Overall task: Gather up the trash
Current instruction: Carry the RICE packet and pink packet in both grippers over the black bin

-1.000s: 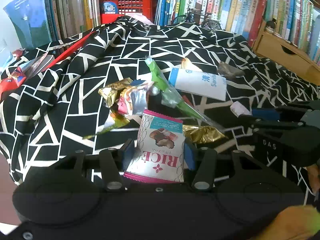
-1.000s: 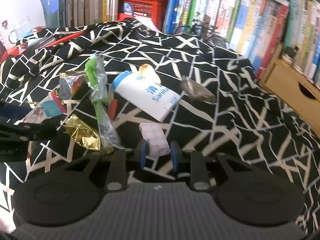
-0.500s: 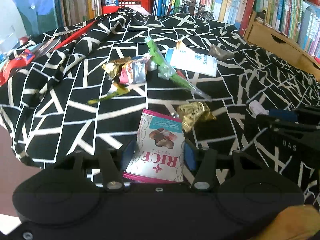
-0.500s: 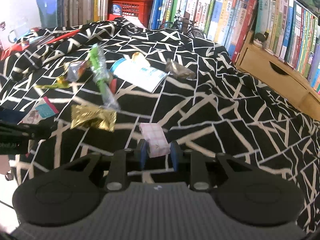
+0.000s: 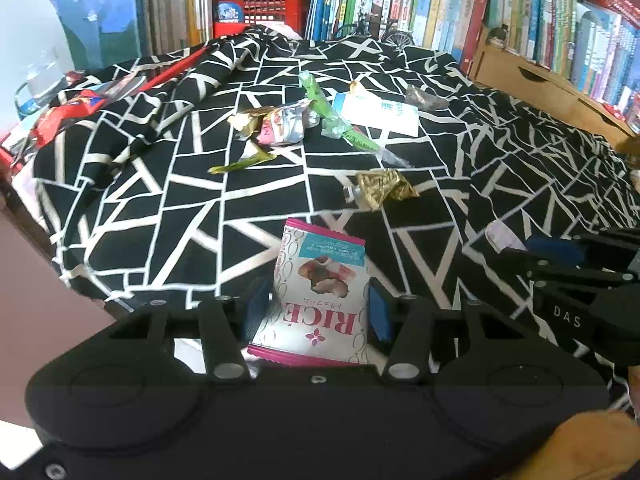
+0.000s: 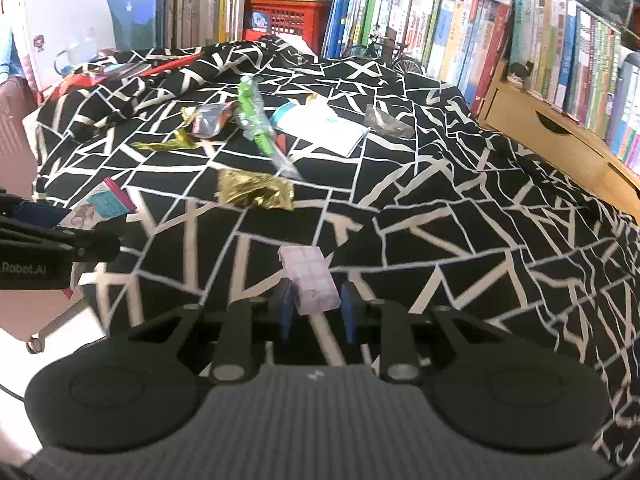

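My left gripper [image 5: 318,310] is shut on a white and pink rice-snack packet [image 5: 320,292], held above the near edge of the black-and-white cloth [image 5: 192,208]. My right gripper [image 6: 314,312] is shut on a small pale pink wrapper [image 6: 310,280]. Each gripper shows in the other's view: the right gripper [image 5: 560,256] at the right, the left gripper [image 6: 52,236] with its packet [image 6: 100,204] at the left. On the cloth lie a gold foil wrapper [image 6: 256,194], a green plastic wrapper [image 6: 256,124], a crumpled silver wrapper [image 5: 280,124], a white and blue packet [image 6: 320,128] and a dark wrapper [image 6: 386,122].
Bookshelves [image 6: 460,32] line the back and right, with a red crate [image 6: 288,16] and a small model bicycle [image 6: 396,56]. A wooden drawer unit [image 6: 548,132] stands at the right. Red items [image 5: 60,116] lie at the cloth's left edge, and a pink surface [image 6: 16,120] sits beyond it.
Both grippers have pulled back from the litter pile toward the cloth's near edge, each still holding its wrapper. The pile now looks farther away.
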`<state>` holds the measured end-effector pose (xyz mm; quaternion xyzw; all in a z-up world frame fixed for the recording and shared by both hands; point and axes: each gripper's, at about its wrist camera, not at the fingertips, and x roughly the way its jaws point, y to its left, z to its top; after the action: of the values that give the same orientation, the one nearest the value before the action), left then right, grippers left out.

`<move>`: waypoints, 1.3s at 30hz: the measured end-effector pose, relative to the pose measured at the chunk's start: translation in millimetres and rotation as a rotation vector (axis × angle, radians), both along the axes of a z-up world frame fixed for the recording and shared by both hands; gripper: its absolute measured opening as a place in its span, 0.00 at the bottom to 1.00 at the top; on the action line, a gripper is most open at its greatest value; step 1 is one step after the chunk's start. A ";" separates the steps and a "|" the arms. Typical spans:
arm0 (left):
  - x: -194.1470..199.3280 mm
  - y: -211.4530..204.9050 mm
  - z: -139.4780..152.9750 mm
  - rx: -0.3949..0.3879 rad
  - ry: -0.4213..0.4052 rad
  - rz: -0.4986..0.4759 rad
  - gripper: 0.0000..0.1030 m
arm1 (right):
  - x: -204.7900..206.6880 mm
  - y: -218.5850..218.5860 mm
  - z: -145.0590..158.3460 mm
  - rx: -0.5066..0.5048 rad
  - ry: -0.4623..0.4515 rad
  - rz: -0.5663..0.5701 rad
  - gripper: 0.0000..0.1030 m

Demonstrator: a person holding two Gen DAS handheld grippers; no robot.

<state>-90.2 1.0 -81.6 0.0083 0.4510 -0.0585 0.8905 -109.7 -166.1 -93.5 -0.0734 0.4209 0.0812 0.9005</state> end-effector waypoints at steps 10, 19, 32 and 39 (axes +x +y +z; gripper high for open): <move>-92.5 44.6 15.9 0.015 -0.017 -0.016 0.48 | -84.4 40.0 14.9 0.015 -0.017 -0.023 0.31; -168.8 78.8 -0.8 0.003 0.036 0.115 0.48 | -138.4 73.0 11.6 0.019 0.037 0.112 0.31; -228.4 110.2 -56.3 -0.025 0.096 0.315 0.49 | -171.5 117.4 -38.4 0.023 0.099 0.343 0.31; -213.4 119.0 -109.9 -0.034 0.129 0.302 0.49 | -167.3 143.5 -87.1 0.025 0.132 0.356 0.31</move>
<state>-303.5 120.0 -191.6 -0.0785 0.5025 0.0682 0.8583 -277.0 -22.7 -180.6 -0.1301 0.4586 0.2493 0.8430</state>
